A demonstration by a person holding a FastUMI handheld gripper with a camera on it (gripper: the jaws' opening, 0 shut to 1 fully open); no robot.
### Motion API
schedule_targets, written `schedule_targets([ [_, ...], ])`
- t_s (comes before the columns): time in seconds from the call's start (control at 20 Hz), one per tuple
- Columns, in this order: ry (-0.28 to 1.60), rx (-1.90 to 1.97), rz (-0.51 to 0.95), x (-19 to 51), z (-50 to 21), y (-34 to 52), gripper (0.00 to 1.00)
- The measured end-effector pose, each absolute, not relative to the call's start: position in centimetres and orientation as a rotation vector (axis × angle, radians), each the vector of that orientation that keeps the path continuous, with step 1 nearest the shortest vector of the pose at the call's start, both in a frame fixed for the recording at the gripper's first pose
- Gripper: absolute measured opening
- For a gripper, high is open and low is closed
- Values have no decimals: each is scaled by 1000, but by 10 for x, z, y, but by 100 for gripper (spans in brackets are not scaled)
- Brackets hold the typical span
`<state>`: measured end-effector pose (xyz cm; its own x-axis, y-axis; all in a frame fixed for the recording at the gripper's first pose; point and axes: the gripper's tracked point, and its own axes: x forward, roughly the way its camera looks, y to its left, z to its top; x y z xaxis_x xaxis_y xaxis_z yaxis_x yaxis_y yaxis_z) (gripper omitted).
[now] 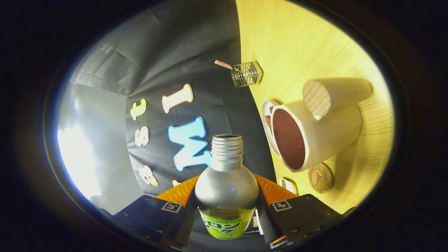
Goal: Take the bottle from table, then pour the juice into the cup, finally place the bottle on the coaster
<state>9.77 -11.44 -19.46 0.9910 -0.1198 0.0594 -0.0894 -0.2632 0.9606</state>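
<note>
Gripper view: tool [226, 215] clamped on the open bottle [226, 189], tilted near the cup [315, 134].

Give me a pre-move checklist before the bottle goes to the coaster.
1. Grip: the gripper has its jaws closed on the bottle, one on each side: ok.
2. Cap off, threaded mouth open: ok.
3. Bottle tipped sideways relative to the table, mouth near the cup: ok for pouring, not ok for setting down.
4. Cup holds dark liquid; level looks high: ok.
5. Juice left in the bottle: cannot tell.
6. Coaster beside the cup, top bare: ok.
</note>
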Motion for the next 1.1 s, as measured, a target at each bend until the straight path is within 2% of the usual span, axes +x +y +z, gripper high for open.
schedule_targets([
  [0.45,-151,1661,-20,104,-167,-105,77],
  [1.1,-61,879,-102,132,-156,-60,77],
])
